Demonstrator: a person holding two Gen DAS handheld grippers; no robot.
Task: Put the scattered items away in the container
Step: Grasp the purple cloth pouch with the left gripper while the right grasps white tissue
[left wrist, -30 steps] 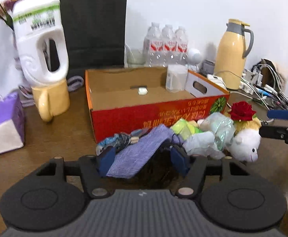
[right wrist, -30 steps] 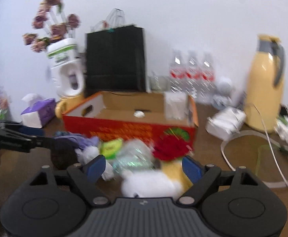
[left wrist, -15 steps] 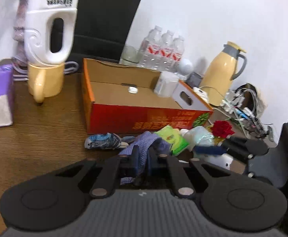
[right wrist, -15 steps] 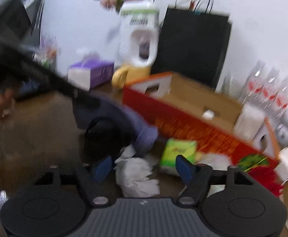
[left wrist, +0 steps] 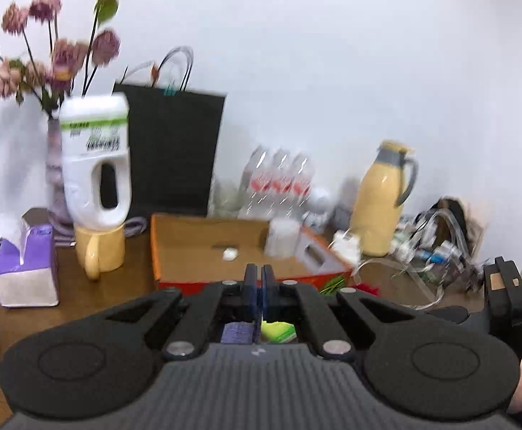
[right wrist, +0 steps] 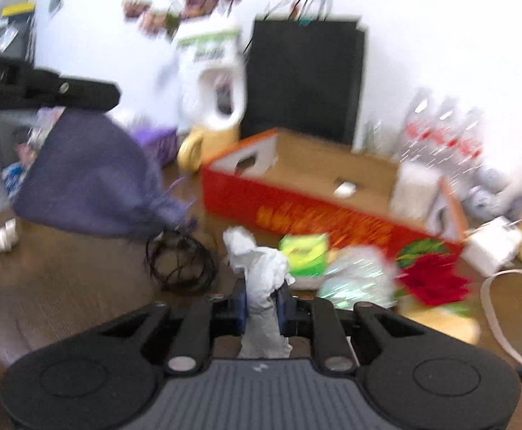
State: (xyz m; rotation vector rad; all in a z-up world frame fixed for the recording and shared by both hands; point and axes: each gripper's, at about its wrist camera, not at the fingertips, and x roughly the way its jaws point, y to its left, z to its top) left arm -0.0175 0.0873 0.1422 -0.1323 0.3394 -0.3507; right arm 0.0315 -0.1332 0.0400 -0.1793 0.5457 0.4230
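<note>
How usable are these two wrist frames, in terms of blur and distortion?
Left wrist view: mild motion blur on the flowers and water bottles; the cardboard box stays legible; fisheye bends the edges. Right wrist view: heavy smear on the purple cloth, red flower and box print, while the white tissue between the closing jaws is sharper.

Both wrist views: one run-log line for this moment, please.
left gripper: shut on purple cloth, lifted | right gripper: closing on white crumpled paper | cardboard box: neither item in yet
</note>
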